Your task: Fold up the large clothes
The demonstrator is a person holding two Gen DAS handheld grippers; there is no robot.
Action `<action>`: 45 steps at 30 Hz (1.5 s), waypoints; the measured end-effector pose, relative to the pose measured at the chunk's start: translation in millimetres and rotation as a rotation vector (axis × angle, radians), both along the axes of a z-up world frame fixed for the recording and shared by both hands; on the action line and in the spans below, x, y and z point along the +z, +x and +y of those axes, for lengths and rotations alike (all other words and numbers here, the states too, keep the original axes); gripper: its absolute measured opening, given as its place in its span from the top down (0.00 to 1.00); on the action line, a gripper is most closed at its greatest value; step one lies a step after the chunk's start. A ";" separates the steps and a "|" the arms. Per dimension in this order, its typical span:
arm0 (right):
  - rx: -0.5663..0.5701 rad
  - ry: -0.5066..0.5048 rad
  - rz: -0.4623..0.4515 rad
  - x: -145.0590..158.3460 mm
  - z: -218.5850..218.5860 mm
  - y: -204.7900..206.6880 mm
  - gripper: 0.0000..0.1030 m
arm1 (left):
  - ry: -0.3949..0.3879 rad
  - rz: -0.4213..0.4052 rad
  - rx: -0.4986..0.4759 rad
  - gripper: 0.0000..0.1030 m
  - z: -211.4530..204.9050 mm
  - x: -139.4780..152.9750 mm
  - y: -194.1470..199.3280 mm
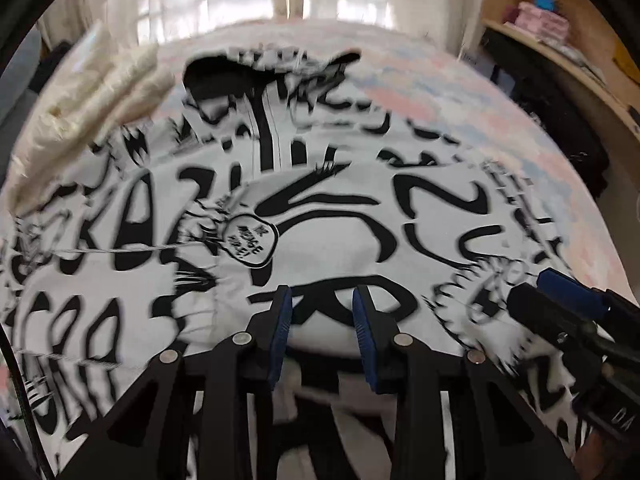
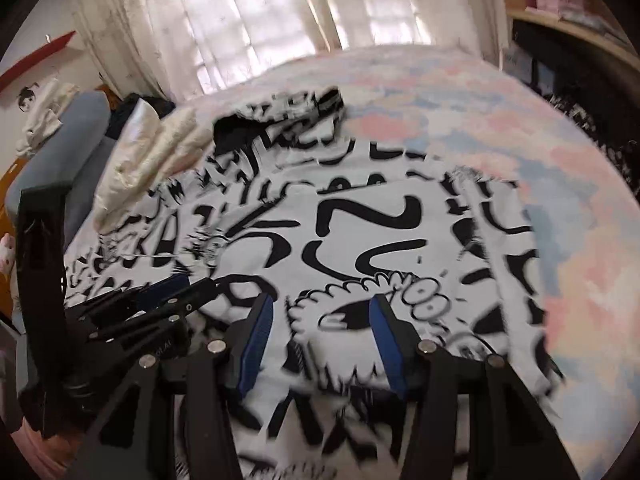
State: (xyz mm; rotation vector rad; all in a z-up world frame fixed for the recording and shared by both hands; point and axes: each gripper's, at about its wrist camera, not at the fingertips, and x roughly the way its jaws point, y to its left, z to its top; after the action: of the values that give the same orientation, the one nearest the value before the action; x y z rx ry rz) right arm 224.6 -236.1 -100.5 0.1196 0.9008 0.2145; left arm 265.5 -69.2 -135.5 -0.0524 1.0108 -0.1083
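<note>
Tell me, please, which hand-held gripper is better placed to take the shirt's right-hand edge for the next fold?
Probably the right hand-held gripper. In its view the black-and-white printed shirt ends just to its right, on the pastel bedspread. The left hand-held gripper hovers open over the middle of the print, farther from that edge.

The right gripper [image 2: 320, 320] hangs, jaws apart, over the black-and-white shirt [image 2: 360, 232] spread on the bed [image 2: 540, 152]; nothing seems pinched, though blur hides detail.

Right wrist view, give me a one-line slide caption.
Open right gripper above a black-and-white printed shirt spread on a pastel bed, left gripper alongside.
</note>
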 end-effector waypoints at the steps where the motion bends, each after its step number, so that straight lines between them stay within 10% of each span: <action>1: 0.010 -0.016 0.019 -9.6 1.9 12.5 0.51 | -0.003 0.020 0.008 0.71 0.1 -8.8 9.5; 17: -0.157 -0.072 0.061 -59.7 -76.0 112.1 0.54 | 0.066 -0.006 0.124 0.56 34.6 -36.6 72.4; 27: -0.046 -0.022 0.036 -13.2 -41.5 49.2 0.52 | 0.072 -0.080 0.014 0.41 6.5 -0.4 21.9; 34: 0.073 -0.135 0.092 -34.3 2.9 9.0 0.52 | 0.108 -0.022 -0.003 0.37 -7.8 -29.4 1.2; 39: -0.092 -0.231 0.144 -50.6 -47.4 -2.7 0.52 | 0.097 -0.019 0.028 0.37 9.7 -26.8 -6.2; 45: -0.139 -0.090 0.127 -30.3 -88.5 -35.8 0.52 | 0.103 -0.020 0.033 0.37 18.0 -9.0 -25.5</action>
State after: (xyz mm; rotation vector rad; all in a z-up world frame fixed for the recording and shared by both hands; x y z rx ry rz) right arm 188.7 -324.6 -130.8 0.1129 1.0223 0.0369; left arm 240.0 -51.2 -144.6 0.0264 0.9935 -0.0264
